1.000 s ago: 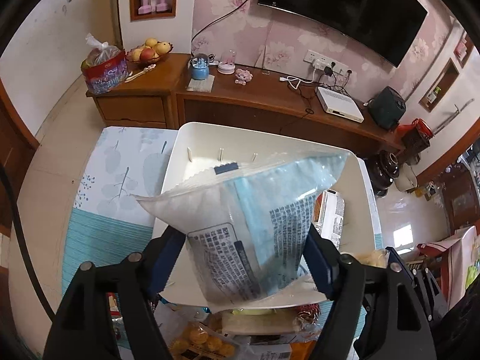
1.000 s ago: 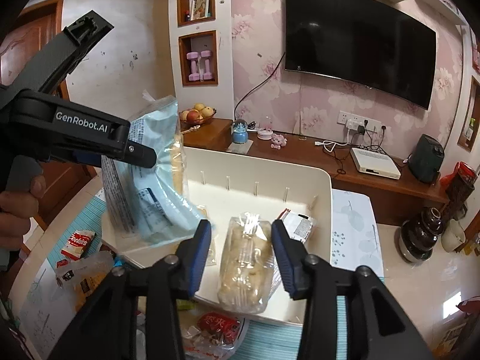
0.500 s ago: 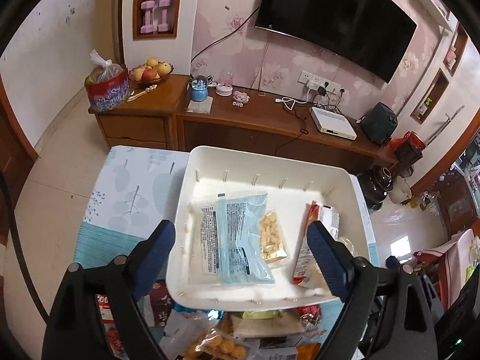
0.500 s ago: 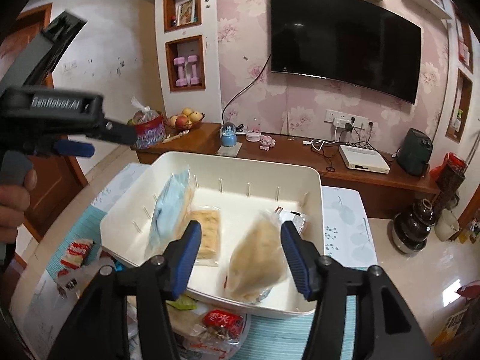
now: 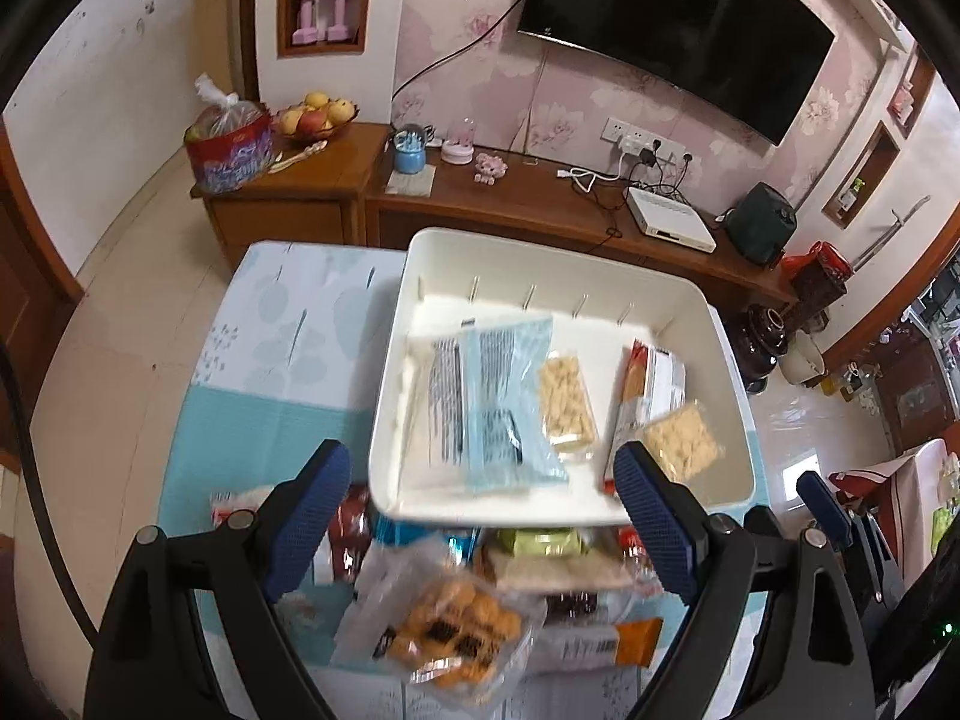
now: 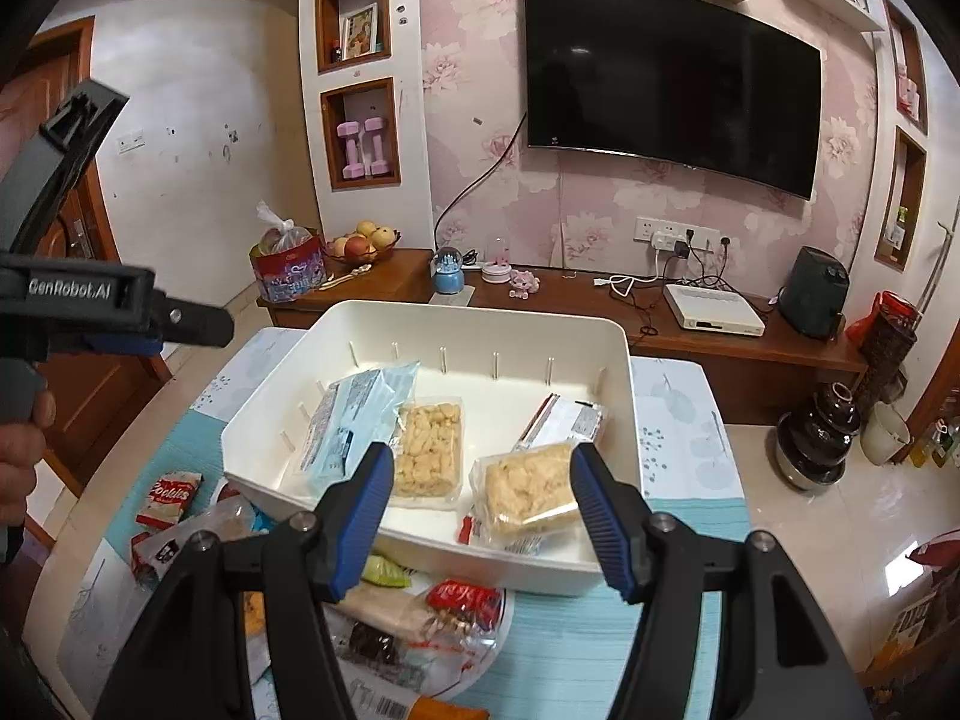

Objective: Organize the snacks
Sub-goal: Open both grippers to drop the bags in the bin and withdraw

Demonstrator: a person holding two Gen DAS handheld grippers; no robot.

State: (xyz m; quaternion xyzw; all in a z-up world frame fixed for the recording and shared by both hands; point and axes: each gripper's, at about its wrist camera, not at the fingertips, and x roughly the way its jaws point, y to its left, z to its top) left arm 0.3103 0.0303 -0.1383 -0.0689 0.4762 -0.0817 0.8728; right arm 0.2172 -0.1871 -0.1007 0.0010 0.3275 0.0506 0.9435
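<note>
Soft daylit room, floor (image 5: 798,420) glare at right, fisheye-bent dark corners (slight motion blur on nearest packets).

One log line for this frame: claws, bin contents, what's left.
left claw: open, empty | right claw: opening, empty | white bin: blue packet, three other packs | table: loose snacks remain

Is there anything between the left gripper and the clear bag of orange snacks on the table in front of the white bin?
Nothing visible: the open left gripper hangs directly above the bag.
</note>
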